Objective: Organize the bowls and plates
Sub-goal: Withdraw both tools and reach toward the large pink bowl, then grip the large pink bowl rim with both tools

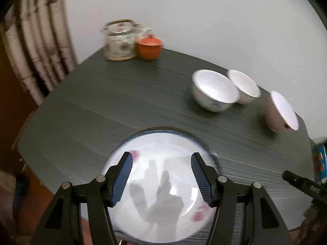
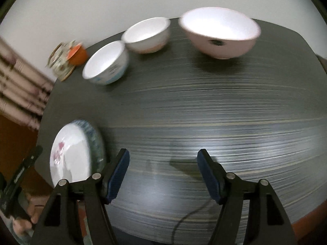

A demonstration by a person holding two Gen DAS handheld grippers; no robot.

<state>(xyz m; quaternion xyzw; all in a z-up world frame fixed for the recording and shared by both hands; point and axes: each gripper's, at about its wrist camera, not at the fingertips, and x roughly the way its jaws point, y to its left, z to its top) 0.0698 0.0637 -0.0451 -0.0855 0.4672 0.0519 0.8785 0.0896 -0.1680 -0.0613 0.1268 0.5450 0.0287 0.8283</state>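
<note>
The stacked plates (image 1: 163, 175), glazed, rigid and judged slippery and breakable, lie at the near edge of the table (image 1: 122, 102) under the released, empty left gripper (image 1: 161, 175); a rim grip is advised. Three bowls, the pink bowl (image 2: 220, 32) largest, stand well apart from the right gripper (image 2: 163, 175), spread over bare table.
</note>
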